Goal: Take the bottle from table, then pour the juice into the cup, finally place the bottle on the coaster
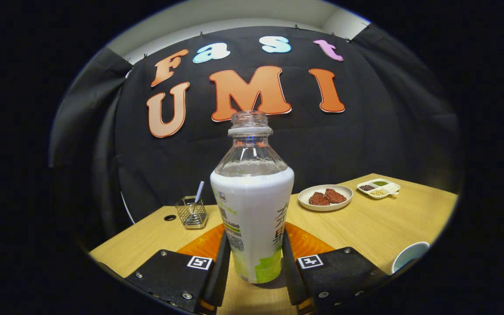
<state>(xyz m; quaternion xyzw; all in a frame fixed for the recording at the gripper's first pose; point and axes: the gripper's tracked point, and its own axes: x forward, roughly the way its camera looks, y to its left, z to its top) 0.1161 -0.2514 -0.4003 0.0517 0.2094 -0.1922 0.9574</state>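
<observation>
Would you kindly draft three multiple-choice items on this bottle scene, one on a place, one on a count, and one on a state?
1. Where is the bottle?
A. Between the two fingers of the gripper
B. On the plate beside the meat
C. Inside the wire holder

2. How many pieces of meat lie on the round plate?
A. One
B. Two
C. Four

3. What is the state of the bottle's mouth?
A. Sealed with a cap
B. Plugged by a straw
C. Open, no cap on it

Answers:
1. A, the bottle stands upright with a finger close on each side, the orange coaster beneath and behind it.
2. B, two brown pieces sit side by side on the plate.
3. C, the clear neck ends in a bare rim.
</observation>
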